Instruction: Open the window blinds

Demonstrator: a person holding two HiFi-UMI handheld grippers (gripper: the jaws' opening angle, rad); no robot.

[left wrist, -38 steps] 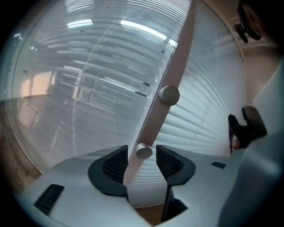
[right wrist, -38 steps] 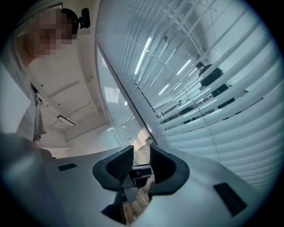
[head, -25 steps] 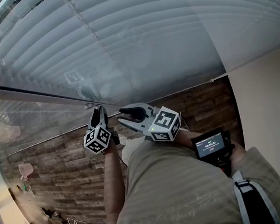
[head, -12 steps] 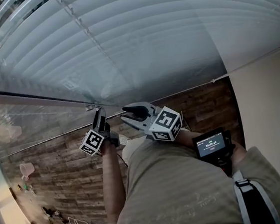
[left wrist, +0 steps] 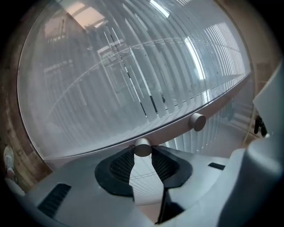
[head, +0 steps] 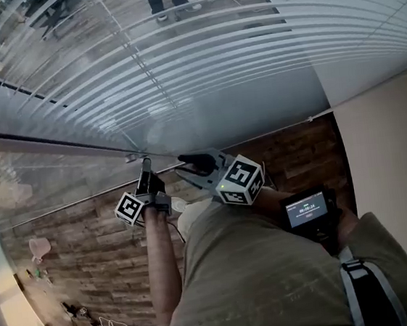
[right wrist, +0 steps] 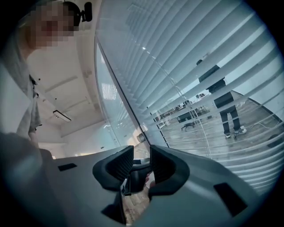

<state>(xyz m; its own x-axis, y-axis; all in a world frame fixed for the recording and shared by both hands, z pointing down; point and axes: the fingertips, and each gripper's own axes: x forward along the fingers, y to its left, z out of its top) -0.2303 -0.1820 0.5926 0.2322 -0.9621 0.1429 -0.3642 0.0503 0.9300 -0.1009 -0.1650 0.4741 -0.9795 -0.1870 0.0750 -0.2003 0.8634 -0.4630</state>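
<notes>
You are clamping your left gripper [head: 145, 167] on a small round knob [left wrist: 142, 147]. Its two black ribbed pads are pressing on either side of that dull metal cylinder. The knob is sticking out of a pale, smooth rail [left wrist: 175, 132] that is curving across the left gripper view. A second knob [left wrist: 197, 121] of the same shape is sitting further along the rail, apart from your jaws. Your right gripper [right wrist: 141, 153] is hovering just beside the left one. Its jaws are standing a little apart and gripping nothing, and through the gap you are seeing only the left gripper beyond.

The window blinds [head: 199, 57] are hanging right in front of both grippers, above the rail in the head view. Their slats [right wrist: 186, 53] are thin, flat, pale grey strips, and they are lying tilted open, so gaps are showing between them. Through those gaps a person [right wrist: 225, 106] in dark trousers is standing on the far side. A thin cord [head: 135, 57] is running across the slats. Below the rail, a clear glass panel [head: 52, 179] is showing faint reflections.

Beneath you, the brown plank floor [head: 73, 239] is lying open to the left of your arm. On the right, a plain beige wall [head: 395, 144] is meeting the blinds' edge, well apart from both grippers.
</notes>
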